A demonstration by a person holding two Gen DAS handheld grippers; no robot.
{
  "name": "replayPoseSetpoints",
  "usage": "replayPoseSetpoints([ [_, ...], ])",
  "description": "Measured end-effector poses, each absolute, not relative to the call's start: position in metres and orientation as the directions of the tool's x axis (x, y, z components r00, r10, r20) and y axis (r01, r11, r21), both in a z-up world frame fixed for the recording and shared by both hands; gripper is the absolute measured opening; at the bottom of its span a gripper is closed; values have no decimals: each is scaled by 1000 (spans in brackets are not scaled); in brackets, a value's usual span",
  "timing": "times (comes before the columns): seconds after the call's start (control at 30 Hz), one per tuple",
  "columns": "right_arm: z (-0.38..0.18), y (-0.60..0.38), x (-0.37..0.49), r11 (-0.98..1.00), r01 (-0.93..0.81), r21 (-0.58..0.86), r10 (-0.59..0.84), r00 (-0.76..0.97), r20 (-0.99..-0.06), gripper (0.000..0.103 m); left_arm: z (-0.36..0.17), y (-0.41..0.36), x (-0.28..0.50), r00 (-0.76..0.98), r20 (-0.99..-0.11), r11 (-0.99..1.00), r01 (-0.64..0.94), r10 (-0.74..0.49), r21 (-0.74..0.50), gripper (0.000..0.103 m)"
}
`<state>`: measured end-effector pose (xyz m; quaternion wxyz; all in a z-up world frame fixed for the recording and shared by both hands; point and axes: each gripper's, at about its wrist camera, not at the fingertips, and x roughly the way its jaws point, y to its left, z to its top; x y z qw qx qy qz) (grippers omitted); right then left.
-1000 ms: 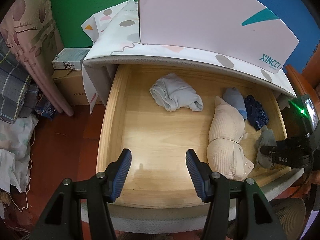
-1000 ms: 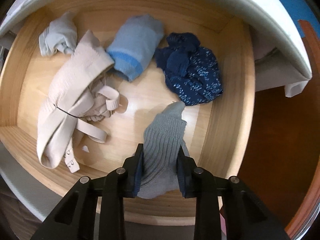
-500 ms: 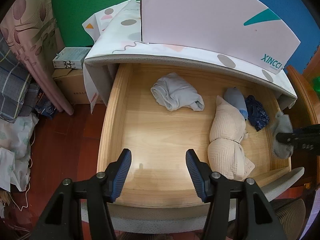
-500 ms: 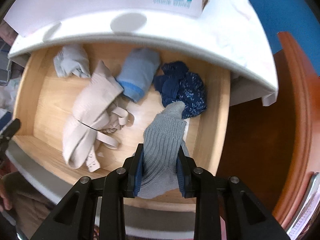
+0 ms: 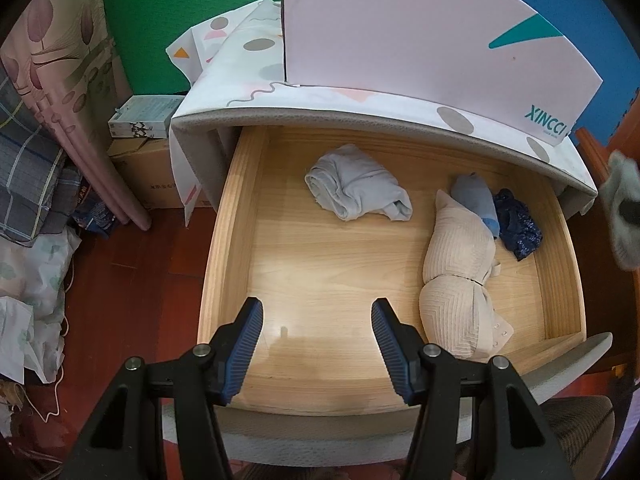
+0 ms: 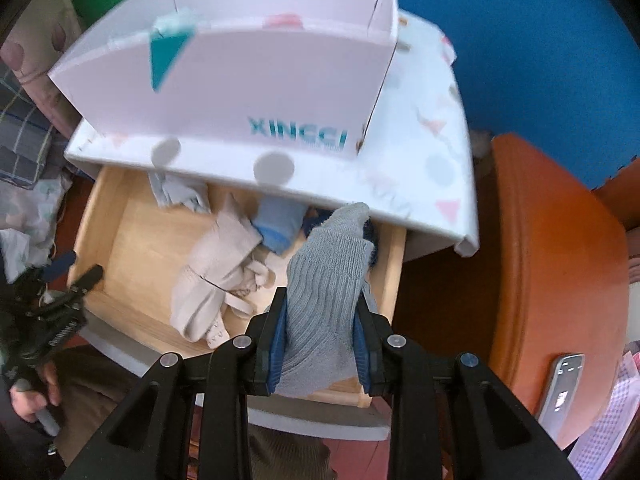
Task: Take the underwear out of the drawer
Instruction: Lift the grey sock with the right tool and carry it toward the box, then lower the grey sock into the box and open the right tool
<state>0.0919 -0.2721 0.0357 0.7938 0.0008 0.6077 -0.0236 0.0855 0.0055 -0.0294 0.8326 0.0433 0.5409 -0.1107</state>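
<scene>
Both views are brightly and evenly lit, with a soft glare patch on the drawer (image 5: pixel 400 264) floor just ahead of the left gripper (image 5: pixel 317 344) and only faint shadows under the clothes. The left view is sharp, apart from a smeared grey sock (image 5: pixel 622 216) at its right edge. The right view is motion-blurred above the drawer (image 6: pixel 392 264), where the white box (image 6: pixel 248 92) lettering smears; both curve strongly and darken at the corners.

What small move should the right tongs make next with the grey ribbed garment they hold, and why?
Probably carry it forward over the white box and let go. The right tongs are shut on the grey ribbed garment, already lifted above the drawer, and the box on the cabinet top is open-topped just ahead. The left tongs hang open over bare drawer floor.
</scene>
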Motion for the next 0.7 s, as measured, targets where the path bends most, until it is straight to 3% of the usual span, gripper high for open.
replayPoseSetpoints([
  [0.4, 132, -272, 123, 999, 47, -23, -41, 429, -902, 26, -29, 5, 85, 395, -910, 973, 229, -129, -38, 58],
  [0.7, 154, -258, 182, 999, 47, -22, -42, 481, -876, 26, -28, 6, 86, 396, -908, 973, 228, -135, -45, 58],
])
